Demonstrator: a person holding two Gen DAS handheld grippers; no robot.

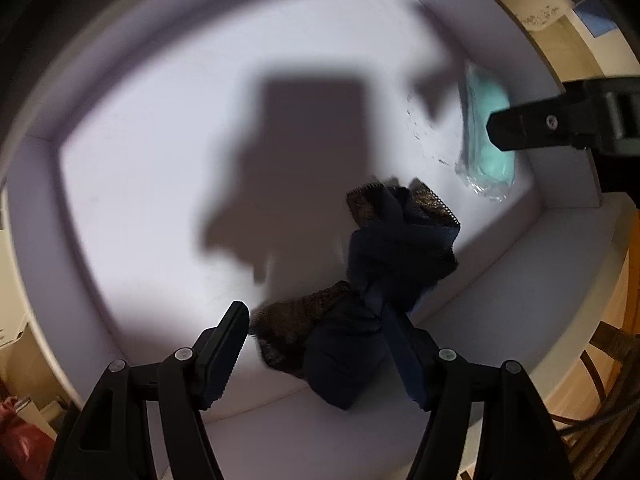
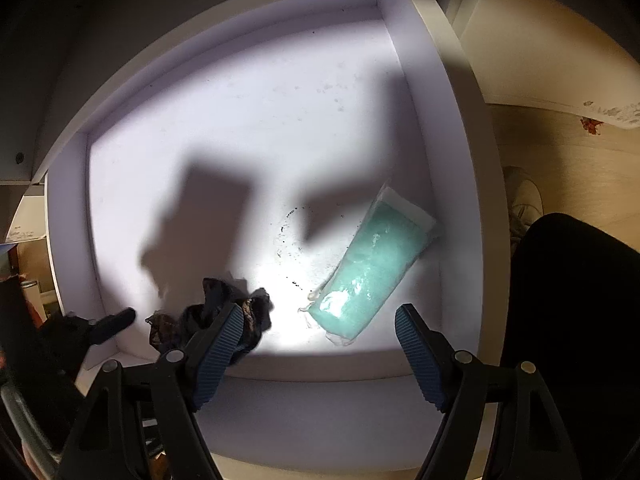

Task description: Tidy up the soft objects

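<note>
The white drawer (image 2: 456,184) fills both views, its rim cut off by the fisheye edge and much of its floor lost under hard gripper shadows. A dark trouser leg (image 2: 580,320) and a pale shoe (image 2: 526,200) at three o'clock in the right wrist view are only partly visible.

The left gripper (image 1: 320,356) points straight down into the drawer, jaws apart. The dark navy cloth bundle (image 1: 384,280) with lace trim lies bunched between them, draped against the right finger; whether it is still pinched is unclear, and the pads look released. The bundle sits at the drawer's near wall, its long axis running from six towards one o'clock.

The right gripper (image 2: 320,352) tilts steeply down, jaws open and empty. The mint-green packet in clear wrap (image 2: 372,268) lies flat on the floor just beyond them, its long axis from seven to one o'clock.
</note>
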